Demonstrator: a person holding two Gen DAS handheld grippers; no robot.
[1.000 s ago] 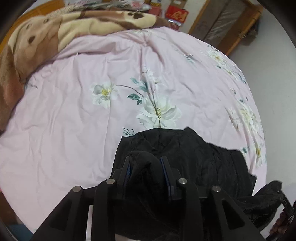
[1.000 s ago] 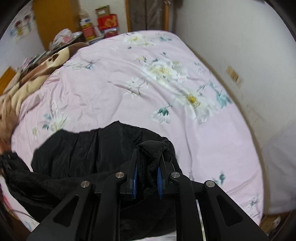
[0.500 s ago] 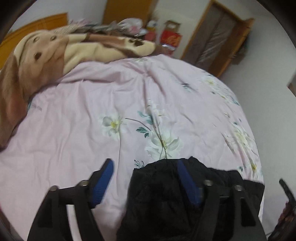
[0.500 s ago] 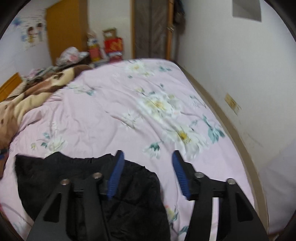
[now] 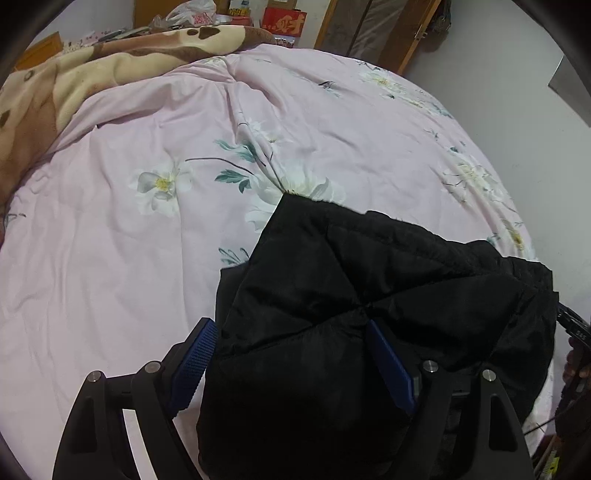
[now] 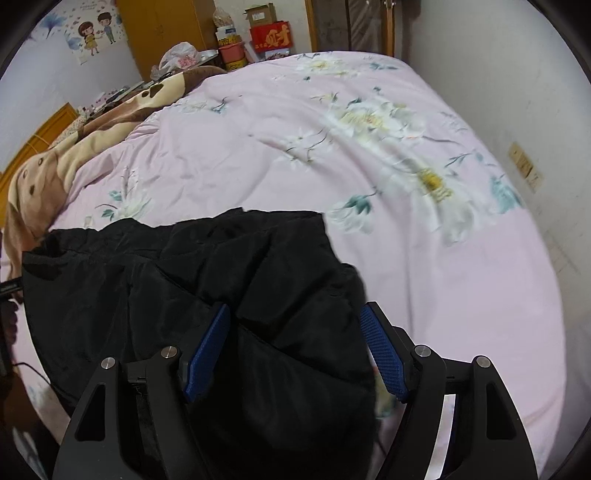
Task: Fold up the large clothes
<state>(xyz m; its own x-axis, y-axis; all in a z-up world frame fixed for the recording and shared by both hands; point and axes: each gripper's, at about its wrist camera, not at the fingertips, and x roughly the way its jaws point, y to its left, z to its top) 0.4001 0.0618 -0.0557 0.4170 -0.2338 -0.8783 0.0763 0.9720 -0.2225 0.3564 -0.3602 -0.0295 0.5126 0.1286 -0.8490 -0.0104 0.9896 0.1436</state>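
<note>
A black padded jacket [image 5: 369, 266] lies in a folded heap on the near part of the pink flowered bed sheet [image 5: 147, 258]. My left gripper [image 5: 290, 326] is open and straddles the jacket's left part, whose puffy cloth bulges between the blue pads without being pinched. In the right wrist view the same jacket [image 6: 221, 258] fills the lower left. The jaws of my right gripper [image 6: 295, 310] are opening, and the jacket's right edge lies loose between them. A dark bit of the right gripper shows at the far right of the left wrist view.
A brown and cream fleece blanket [image 5: 74, 85] is bunched along the bed's far left. Red boxes [image 6: 271, 35] and a wooden wardrobe stand beyond the bed's head. A white wall [image 6: 498, 92] runs close along the bed's right side.
Both grippers were shut on folds of the jacket and have let go, their jaws now wide. The jacket has settled onto the sheet, and both grippers have sunk closer over it.
</note>
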